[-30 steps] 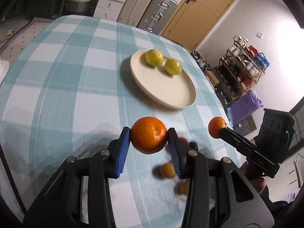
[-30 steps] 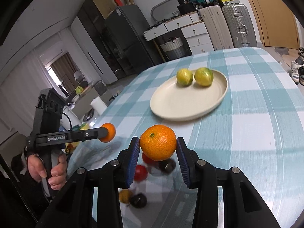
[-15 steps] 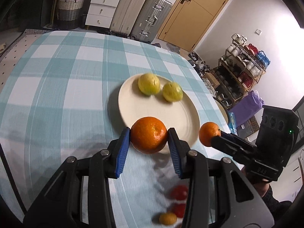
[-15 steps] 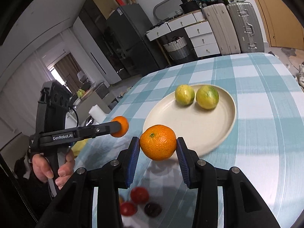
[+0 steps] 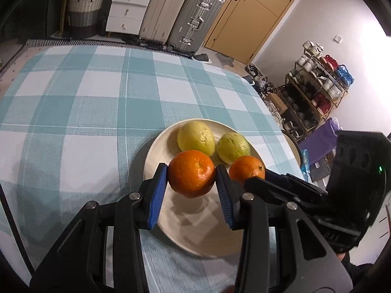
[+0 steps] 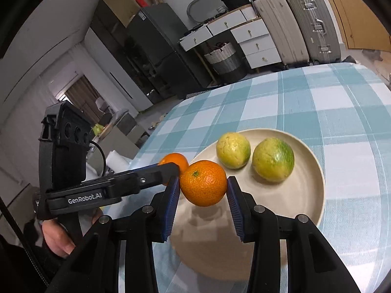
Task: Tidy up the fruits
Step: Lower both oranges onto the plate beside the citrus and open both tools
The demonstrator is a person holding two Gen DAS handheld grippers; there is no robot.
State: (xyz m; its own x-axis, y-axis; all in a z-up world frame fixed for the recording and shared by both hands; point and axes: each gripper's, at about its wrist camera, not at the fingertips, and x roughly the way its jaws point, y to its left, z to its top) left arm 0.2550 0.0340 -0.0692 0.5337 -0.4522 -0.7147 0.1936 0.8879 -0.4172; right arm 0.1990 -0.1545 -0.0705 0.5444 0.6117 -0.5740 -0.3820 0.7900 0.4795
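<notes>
Orange fruit in both: left tool (image 5: pixel 191 190) and right tool (image 6: pixel 202 195) each pinch 1 firm, light mandarin at its widest, above the plate (image 5: pixel 156 146).

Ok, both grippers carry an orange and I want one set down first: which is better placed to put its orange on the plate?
Probably right. The right gripper holds the right orange over bare plate, with its shadow on it. In that view, the left gripper and left orange sit at the rim.
</notes>
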